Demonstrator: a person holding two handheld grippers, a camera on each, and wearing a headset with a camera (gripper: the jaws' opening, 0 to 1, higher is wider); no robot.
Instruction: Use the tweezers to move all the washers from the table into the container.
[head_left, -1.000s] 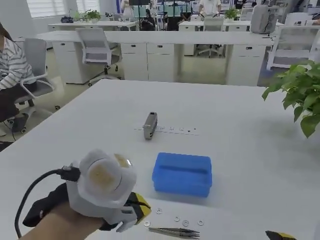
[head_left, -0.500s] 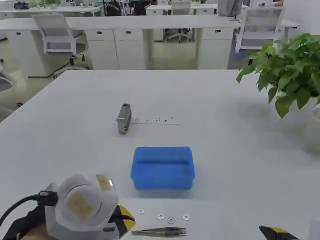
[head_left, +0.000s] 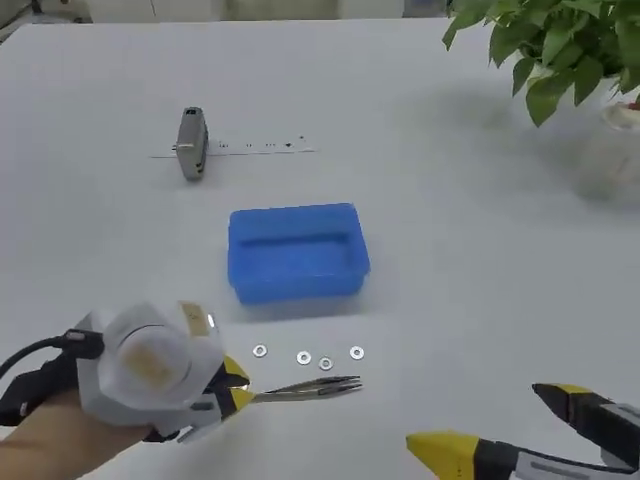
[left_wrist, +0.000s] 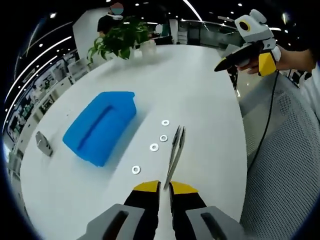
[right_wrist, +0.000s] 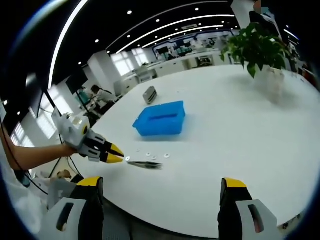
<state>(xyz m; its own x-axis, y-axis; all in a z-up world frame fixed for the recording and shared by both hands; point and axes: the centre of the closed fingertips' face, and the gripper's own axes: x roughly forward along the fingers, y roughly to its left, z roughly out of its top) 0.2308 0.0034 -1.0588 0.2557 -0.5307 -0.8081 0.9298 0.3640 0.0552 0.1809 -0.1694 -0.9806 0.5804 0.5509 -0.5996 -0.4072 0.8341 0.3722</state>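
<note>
The left gripper (left_wrist: 164, 189) sits at the bottom centre of its own view. Its jaws are pinched in narrow on the back end of the tweezers (left_wrist: 175, 150), which run straight up the frame from the yellow tips. In the head view this gripper is down in the lower left, held in a hand, and the tweezers stick out to its right along the bottom of the frame.

Four washers (head_left: 304, 357) lie in a loose row on the white table (head_left: 480, 250), just above the tweezers in the head view. They're right beside the tweezers but not touching them. In the left gripper view they line up along the left side of the tweezers, with the farthest one just past the points.

The blue container (head_left: 295, 280) is the next thing up in the head view, mid-frame. That puts the washers between it and the tweezers, close to its front wall.

The right gripper (head_left: 495, 420) is in the lower right corner of the head view with its jaws spread wide over bare table, well off to the right of the tweezers' points. In its own view the tweezers, washers and container sit left of centre, past its jaws.

Other stuff: a small gray block-shaped thing (head_left: 191, 140) is in the upper left of the head view, beyond the container. A leafy potted plant (head_left: 560, 45) is in the upper right corner.
</note>
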